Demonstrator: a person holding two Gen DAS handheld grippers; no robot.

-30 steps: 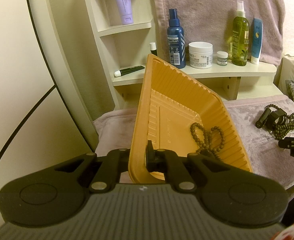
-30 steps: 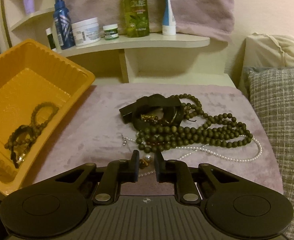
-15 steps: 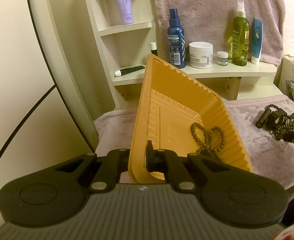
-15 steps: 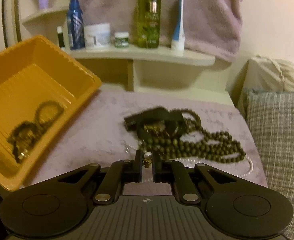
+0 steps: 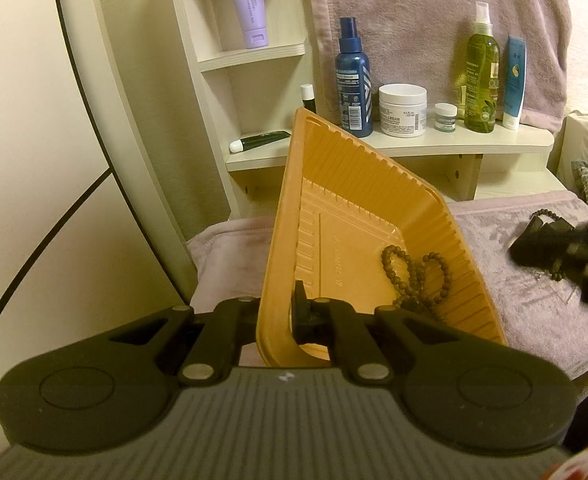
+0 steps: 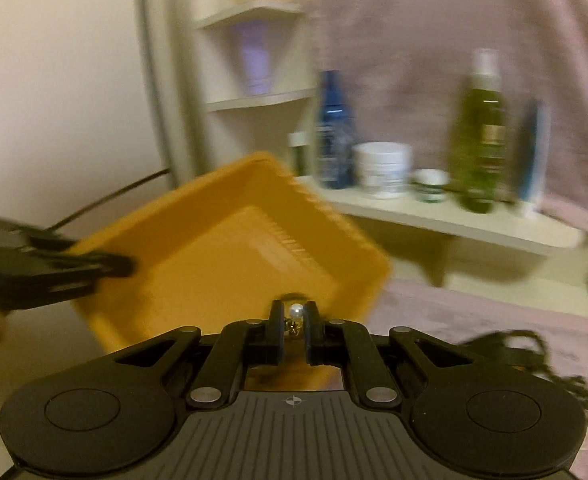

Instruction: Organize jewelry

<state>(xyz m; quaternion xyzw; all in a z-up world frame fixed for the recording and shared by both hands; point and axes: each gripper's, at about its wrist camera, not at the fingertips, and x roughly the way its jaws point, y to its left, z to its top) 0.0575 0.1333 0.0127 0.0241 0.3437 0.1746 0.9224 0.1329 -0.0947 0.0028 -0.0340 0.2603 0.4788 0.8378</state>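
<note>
The right hand-held gripper (image 6: 294, 320), clamping a pearl earring (image 6: 295, 312), has swung from the pile to the orange tray (image 6: 221, 256). The left hand-held gripper (image 5: 277, 312) stays closed on the tray rim. Release into the tray follows.

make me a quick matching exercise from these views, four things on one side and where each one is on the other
Things:
1. orange tray
2. pearl piece
3. dark bead bracelet
4. white cream jar

Places:
A. on the shelf
B. lying inside the tray
C. clamped at its rim by the left tool
D. pinched in the right tool

Pairs: 1-C, 2-D, 3-B, 4-A
</note>
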